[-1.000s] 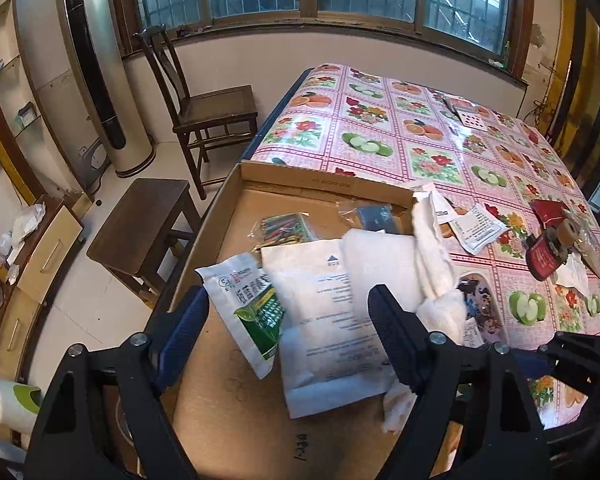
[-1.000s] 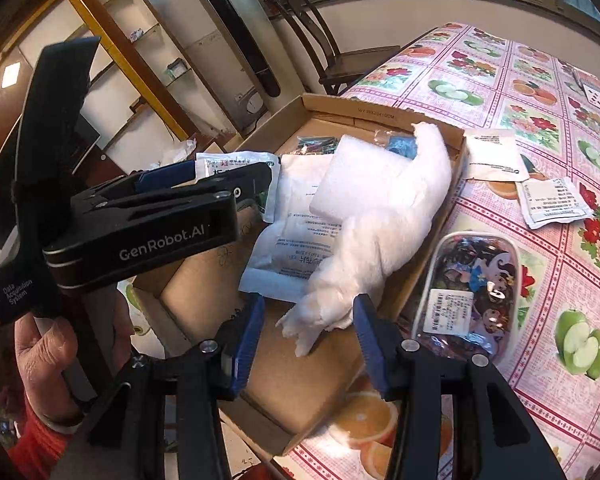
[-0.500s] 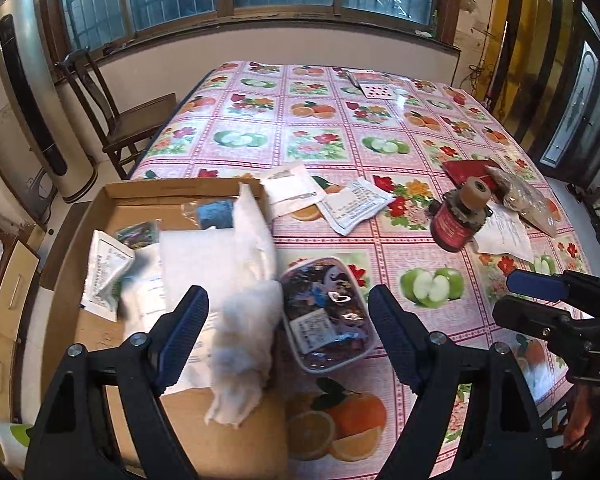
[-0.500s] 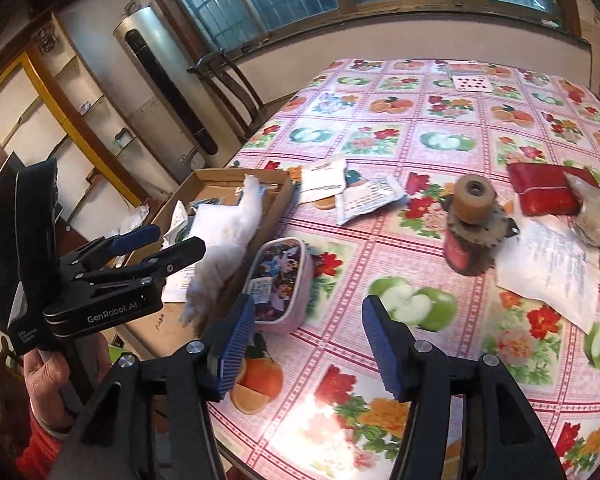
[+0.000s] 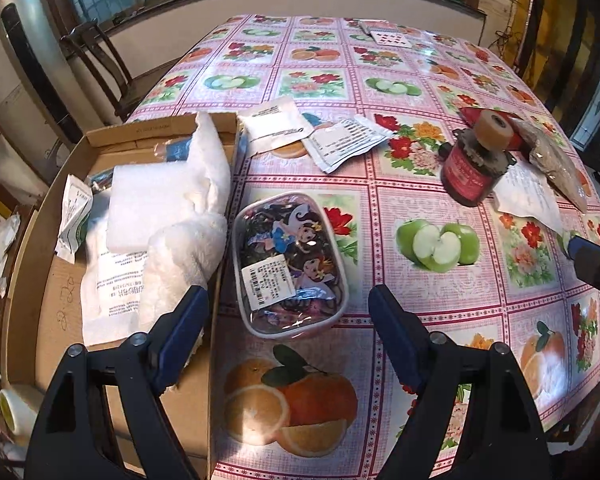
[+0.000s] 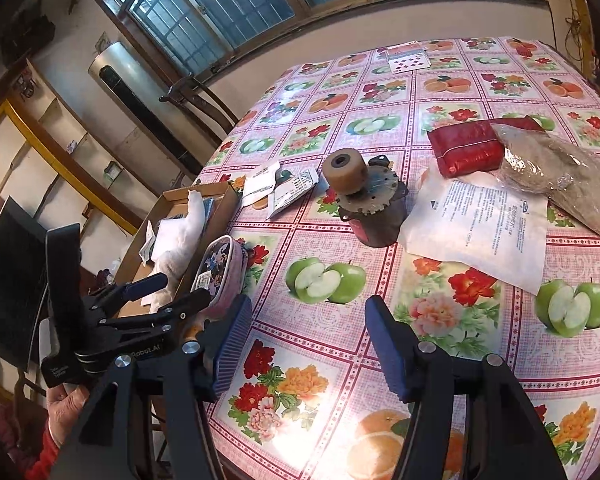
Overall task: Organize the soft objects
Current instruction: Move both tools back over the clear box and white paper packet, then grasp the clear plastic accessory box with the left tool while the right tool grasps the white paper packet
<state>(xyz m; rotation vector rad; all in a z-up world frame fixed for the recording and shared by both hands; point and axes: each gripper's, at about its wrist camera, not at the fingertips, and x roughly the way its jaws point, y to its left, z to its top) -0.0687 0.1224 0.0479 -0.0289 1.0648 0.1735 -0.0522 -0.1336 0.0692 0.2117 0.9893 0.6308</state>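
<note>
A cardboard box (image 5: 28, 280) at the table's left edge holds a white fluffy towel (image 5: 188, 240), a white foam pad (image 5: 148, 204) and white packets (image 5: 112, 300). A clear cartoon-print pouch (image 5: 290, 264) lies on the tablecloth just right of the box. My left gripper (image 5: 288, 328) is open and empty, hovering just in front of the pouch. My right gripper (image 6: 306, 340) is open and empty above the tablecloth near the front edge. The left gripper also shows in the right wrist view (image 6: 168, 296), beside the pouch (image 6: 220, 268) and box (image 6: 216, 208).
A red jar with a tan roll on top (image 5: 474, 168) stands mid-table. Paper packets (image 5: 312, 132) lie behind the pouch. A white sheet (image 6: 480, 232), a red pack (image 6: 466, 146) and a clear bag of brown stuff (image 6: 560, 176) lie right. A wooden chair (image 5: 96, 64) stands far left.
Both grippers have swung right, away from the box and toward the table. The left one now faces the pouch; the right one faces the jar and papers. Both stay open.
</note>
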